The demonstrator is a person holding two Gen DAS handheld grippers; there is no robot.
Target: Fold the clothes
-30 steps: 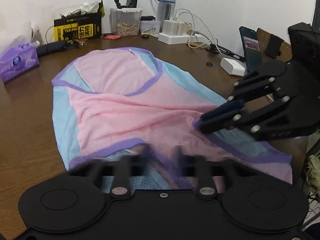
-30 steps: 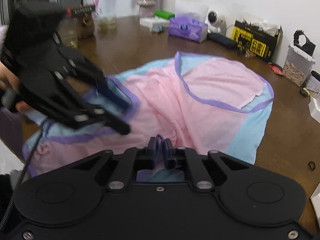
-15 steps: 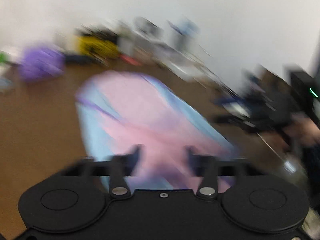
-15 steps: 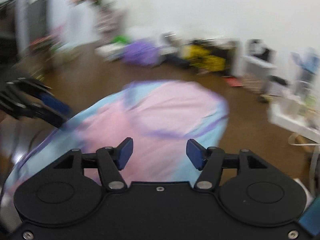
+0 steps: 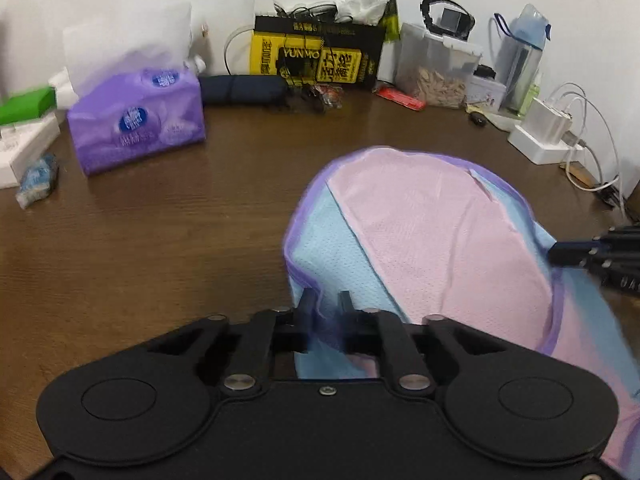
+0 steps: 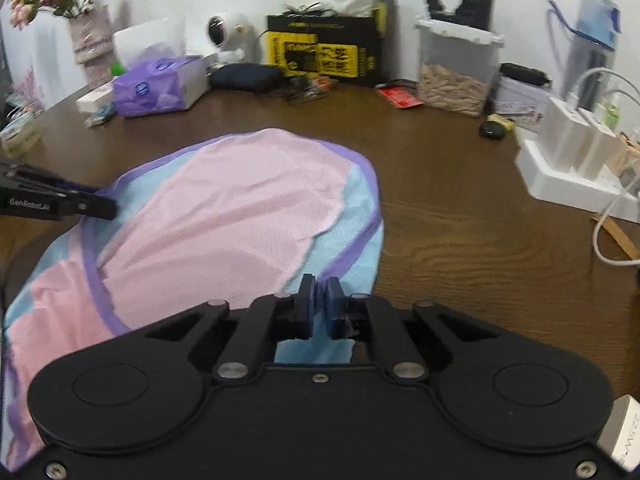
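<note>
Left wrist view: left gripper (image 5: pixel 325 300) closing, pinching the pink-and-blue mesh garment's (image 5: pixel 432 232) purple hem on the brown wooden table (image 5: pixel 160 232); right gripper (image 6: pixel 319 292) pinches its blue edge. Yellow-black box (image 5: pixel 316 56) reads "YUNMO".

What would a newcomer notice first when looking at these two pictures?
First comes the pink and light blue garment with purple trim, spread in the middle of the brown wooden table. Next are the two black tools: the left tool pinches the garment's purple-trimmed left edge, and the right tool is shut on its blue right edge. Behind, by the white wall, the purple tissue pack and the yellow and black box stand out.
</note>
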